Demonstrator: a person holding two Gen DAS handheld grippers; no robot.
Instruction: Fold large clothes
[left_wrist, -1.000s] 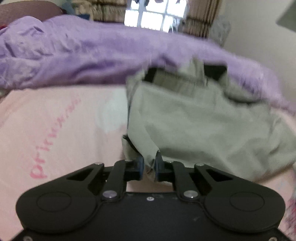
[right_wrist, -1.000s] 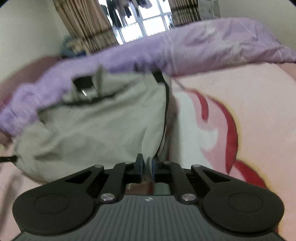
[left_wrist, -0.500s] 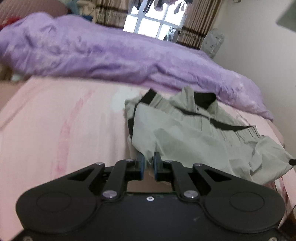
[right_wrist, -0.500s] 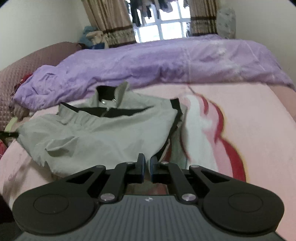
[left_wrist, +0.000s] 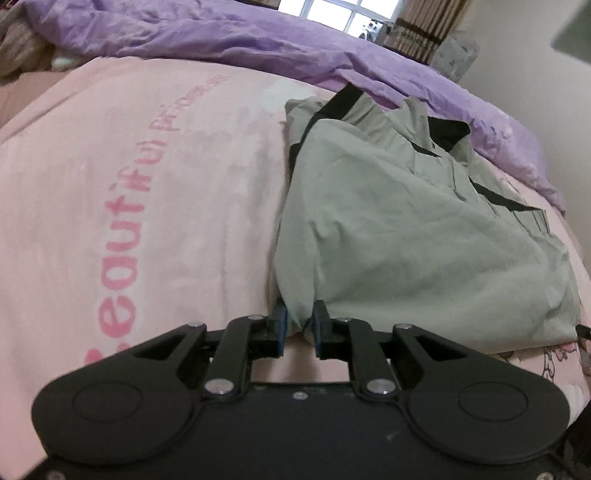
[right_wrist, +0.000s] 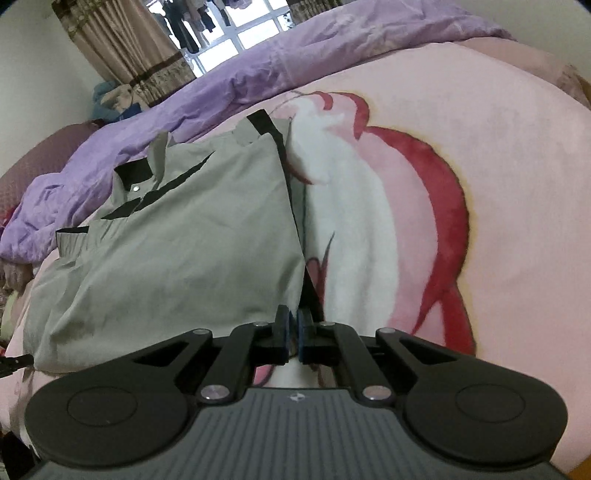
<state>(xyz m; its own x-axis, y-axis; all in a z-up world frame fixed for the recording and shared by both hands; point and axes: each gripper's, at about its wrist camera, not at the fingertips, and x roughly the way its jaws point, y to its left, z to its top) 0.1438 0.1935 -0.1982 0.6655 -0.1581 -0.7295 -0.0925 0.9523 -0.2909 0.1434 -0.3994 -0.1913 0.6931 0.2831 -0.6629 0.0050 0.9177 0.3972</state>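
Jacket (left_wrist: 406, 229) lengthwise, collar (left_wrist: 443, 129) apparently far (away)

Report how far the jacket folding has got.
Done: the grey-green jacket lies spread on the pink blanket, one side already turned in to a straight edge. In hand: left gripper and right gripper each pinch a hem corner. Left: the remaining folds; the far side is bunched.

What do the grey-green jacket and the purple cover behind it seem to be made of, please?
Jacket: thin woven fabric, probably nylon or polyester, matte; it lies in soft, shallow creases. Purple cover: light woven cloth, faintly shiny, finely crinkled all over; the fibre cannot be told.
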